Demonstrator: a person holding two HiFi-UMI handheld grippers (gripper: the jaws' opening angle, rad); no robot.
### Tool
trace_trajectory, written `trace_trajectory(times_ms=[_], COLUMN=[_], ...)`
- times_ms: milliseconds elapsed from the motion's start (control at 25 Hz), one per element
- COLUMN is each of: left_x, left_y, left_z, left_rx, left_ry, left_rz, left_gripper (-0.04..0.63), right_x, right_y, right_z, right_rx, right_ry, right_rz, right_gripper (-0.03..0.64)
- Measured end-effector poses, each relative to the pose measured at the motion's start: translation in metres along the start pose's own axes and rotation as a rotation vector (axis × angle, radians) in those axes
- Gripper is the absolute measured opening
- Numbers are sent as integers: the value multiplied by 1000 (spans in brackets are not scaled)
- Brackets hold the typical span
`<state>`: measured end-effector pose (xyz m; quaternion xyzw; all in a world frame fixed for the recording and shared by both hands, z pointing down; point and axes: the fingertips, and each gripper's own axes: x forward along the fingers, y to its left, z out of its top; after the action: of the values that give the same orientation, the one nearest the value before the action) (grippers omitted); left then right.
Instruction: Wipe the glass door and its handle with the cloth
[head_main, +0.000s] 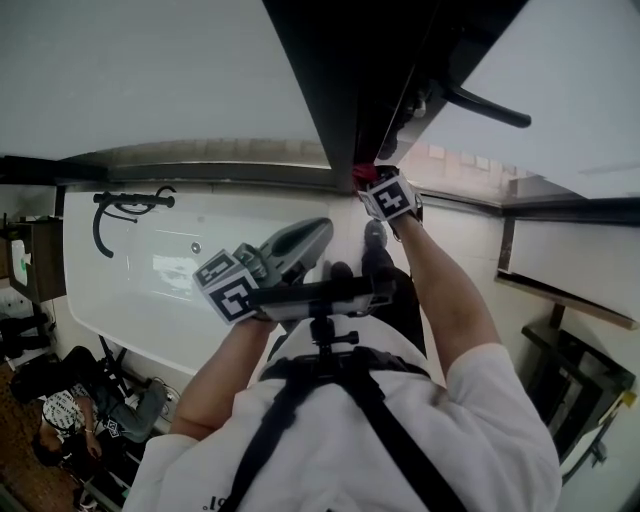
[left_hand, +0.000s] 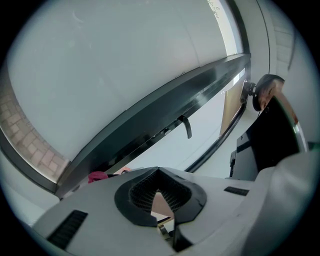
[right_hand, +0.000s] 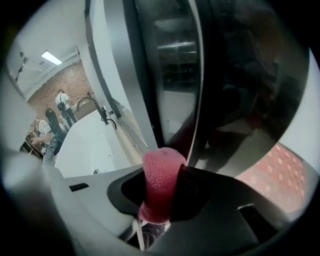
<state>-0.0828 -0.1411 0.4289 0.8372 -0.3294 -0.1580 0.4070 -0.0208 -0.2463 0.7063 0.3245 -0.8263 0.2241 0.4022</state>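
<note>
The dark glass door (head_main: 335, 70) rises in front of me, and a black lever handle (head_main: 490, 107) juts from it at the upper right. My right gripper (head_main: 368, 180) is shut on a red cloth (head_main: 364, 172) and presses it against the door's lower edge. In the right gripper view the cloth (right_hand: 159, 167) bulges out between the jaws of the gripper (right_hand: 171, 175), against the reflective glass (right_hand: 225, 75). My left gripper (head_main: 318, 232) hangs back near my chest, away from the door. Its jaws (left_hand: 159, 172) meet at the tips with nothing between them.
A white panel (head_main: 180, 270) with a black curved handle (head_main: 130, 201) lies at the left. A person (head_main: 70, 420) sits among dark gear at the lower left. A dark frame bar (left_hand: 165, 107) with a small hook (left_hand: 186, 126) crosses the left gripper view.
</note>
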Motion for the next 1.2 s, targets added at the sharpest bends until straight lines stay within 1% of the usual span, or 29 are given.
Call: trace_trajectory(times_ms=[120, 200, 320, 400, 520, 680, 800, 880, 1000, 1120, 1200], left_x=[1, 2, 2, 2, 2, 2, -5, -8, -7, -5, -8], left_y=[-1, -3, -4, -4, -7, -10, -6, -8, -15, -22, -23], left_z=[0, -1, -1, -1, -2, -1, -9, -10, -4, 5, 5], left_rx=[-2, -3, -5, -4, -1, -2, -36, -44, -34, 7, 15], left_ry=[6, 9, 12, 11, 15, 9, 35, 34, 8, -20, -28], left_rz=[-11, -20, -31, -41, -59, -78, -110, -126, -136, -128, -149], left_gripper=[-8, -8, -8, -8, -8, -8, -8, -8, -8, -8, -8], right_x=[-3, -5, -8, -12, -22, -37, -49, -57, -68, -78, -86], right_y=[1, 1, -8, -8, -6, -3, -2, -2, -1, 2, 3], right_z=[8, 8, -2, 0, 13, 27, 38, 45, 54, 63, 70], right_rx=[-10, 12, 40, 46, 67, 84, 88, 82, 71, 61, 51], right_ry=[23, 21, 60, 68, 41, 28, 14, 0, -16, -30, -42], right_rz=[14, 18, -9, -5, 13, 24, 25, 21, 11, -2, -10], right_gripper=[98, 98, 97, 97, 97, 97, 96, 95, 95, 95, 95])
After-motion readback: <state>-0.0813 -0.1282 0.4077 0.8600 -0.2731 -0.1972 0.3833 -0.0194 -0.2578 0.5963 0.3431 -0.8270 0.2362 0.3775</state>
